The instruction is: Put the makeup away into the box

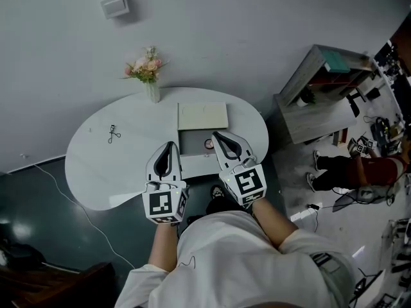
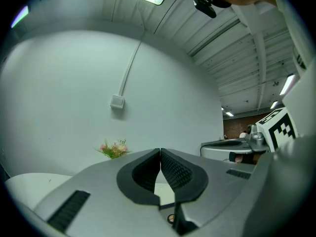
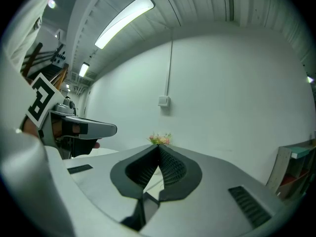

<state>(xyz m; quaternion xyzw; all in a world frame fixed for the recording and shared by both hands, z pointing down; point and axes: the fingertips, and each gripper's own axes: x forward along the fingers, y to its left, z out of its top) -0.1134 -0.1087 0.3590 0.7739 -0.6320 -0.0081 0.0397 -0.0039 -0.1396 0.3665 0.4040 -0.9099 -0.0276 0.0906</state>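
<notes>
My left gripper (image 1: 169,146) is clenched tight, pads meeting with nothing between them, and it points level across the table (image 1: 96,165). My right gripper (image 1: 216,135) is pressed shut the same way and empty, held just beside the left one, both above the table's near edge. Directly ahead of them sits the box (image 1: 192,143), open, its cream lid (image 1: 202,116) folded back toward the wall. A small round compact (image 1: 209,144) lies at the box's right side, close to my right gripper's tip; I cannot tell whether it sits fully inside. An eyelash curler (image 1: 113,133) lies on the left part of the table, well apart from the box. A vase of pink flowers (image 1: 149,76) stands at the far edge.
</notes>
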